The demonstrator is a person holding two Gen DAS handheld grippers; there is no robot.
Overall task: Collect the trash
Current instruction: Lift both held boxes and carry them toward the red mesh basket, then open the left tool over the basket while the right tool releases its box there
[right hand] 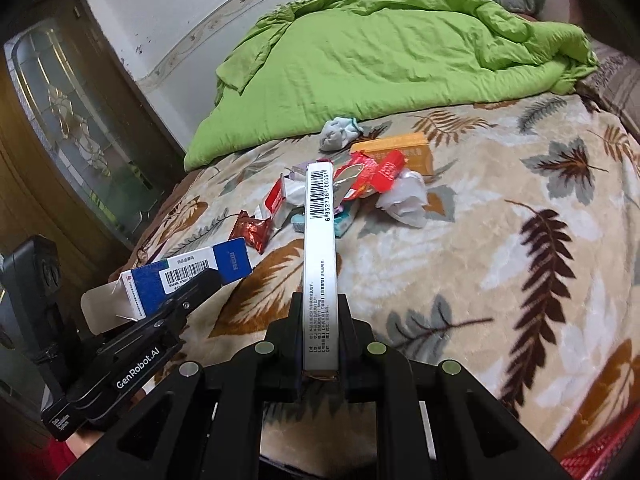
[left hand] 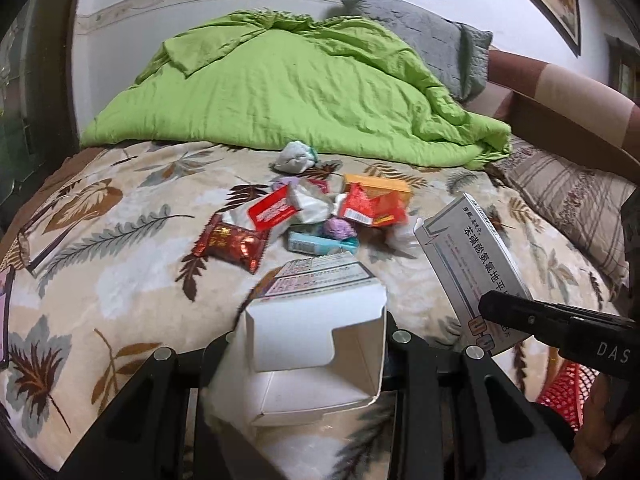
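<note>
My left gripper is shut on an opened blue-and-white carton, its torn flap facing me. In the right wrist view the left gripper and its carton sit at the lower left. My right gripper is shut on a flat grey-white medicine box, seen edge-on with a barcode. In the left wrist view that box stands tilted at the right, with the right gripper on it. A trash pile lies ahead on the bed: red wrappers, an orange box, a teal box and crumpled tissue.
A leaf-patterned blanket covers the bed. A green quilt is heaped behind the pile, with a grey pillow and a striped pillow. A glass-fronted wooden cabinet stands left. A red mesh basket is at the lower right.
</note>
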